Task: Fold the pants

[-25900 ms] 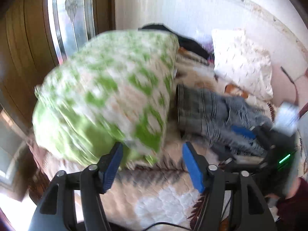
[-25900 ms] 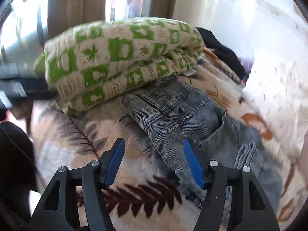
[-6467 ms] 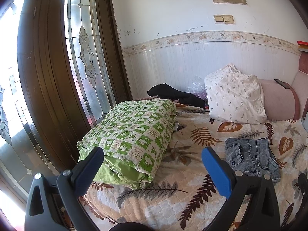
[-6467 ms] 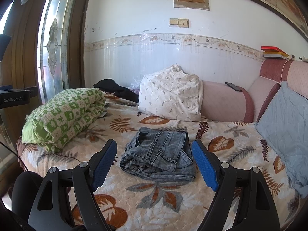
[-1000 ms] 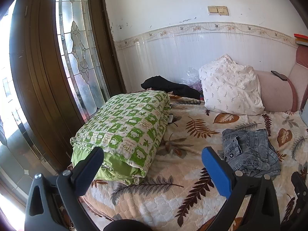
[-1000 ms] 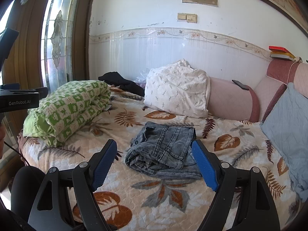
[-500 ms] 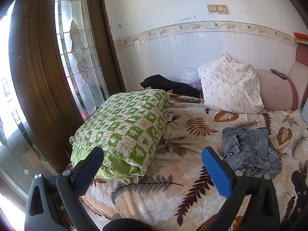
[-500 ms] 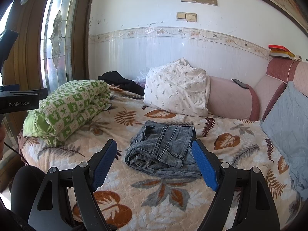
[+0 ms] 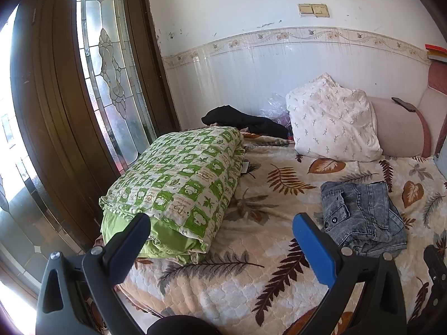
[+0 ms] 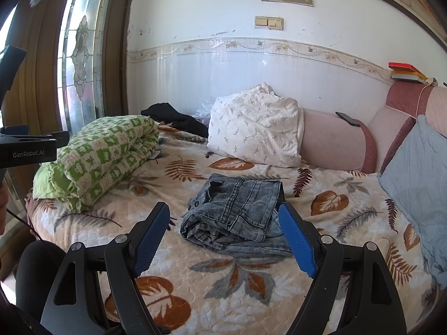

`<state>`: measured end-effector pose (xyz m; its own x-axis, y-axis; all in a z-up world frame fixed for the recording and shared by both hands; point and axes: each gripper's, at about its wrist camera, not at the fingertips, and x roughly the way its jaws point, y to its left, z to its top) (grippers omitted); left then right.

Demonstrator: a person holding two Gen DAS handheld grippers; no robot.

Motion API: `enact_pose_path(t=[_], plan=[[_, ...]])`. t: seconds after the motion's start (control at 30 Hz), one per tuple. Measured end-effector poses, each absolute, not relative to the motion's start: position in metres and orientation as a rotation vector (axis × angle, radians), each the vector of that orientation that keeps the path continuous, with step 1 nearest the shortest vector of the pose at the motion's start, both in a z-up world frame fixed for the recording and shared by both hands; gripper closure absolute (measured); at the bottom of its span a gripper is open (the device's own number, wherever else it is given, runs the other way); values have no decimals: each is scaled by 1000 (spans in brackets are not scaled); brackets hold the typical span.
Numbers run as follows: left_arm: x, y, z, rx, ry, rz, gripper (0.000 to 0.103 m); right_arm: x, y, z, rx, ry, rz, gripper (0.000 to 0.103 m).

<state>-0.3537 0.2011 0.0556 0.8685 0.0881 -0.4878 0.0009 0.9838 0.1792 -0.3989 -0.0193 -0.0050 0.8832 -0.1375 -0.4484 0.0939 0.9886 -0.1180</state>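
Both sets of jaws spread wide, gripping nothing. Right gripper (image 10: 223,230) held above the near edge of the bed, its 2 blue pads framing the pants (image 10: 237,209) without touching them. Left gripper (image 9: 220,233) off to the left, aimed between the green quilt (image 9: 181,184) and the pants (image 9: 363,212), well apart from both.

Pants lying folded into a compact grey denim bundle on the leaf-print bedspread (image 10: 223,287), waistband toward the far left, near the middle of the bed. White pillow (image 10: 257,128) beyond them against the far wall; blue cushion (image 10: 416,173) off to the right.

Task judged essentially complete. Remaining risks: near edge of the bundle looking loose and layered, so likely to slump open if nudged; a pad catching a denim layer on any further reach and dragging the fold apart; soft, quilted bedding giving little support for a crisp stack.
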Motion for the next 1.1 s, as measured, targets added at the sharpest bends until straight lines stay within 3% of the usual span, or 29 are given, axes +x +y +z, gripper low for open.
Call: enact_pose_path(t=[1.1], plan=[[-358, 197, 64, 164, 496, -21, 0, -396, -14, -2, -105, 479, -110, 23]])
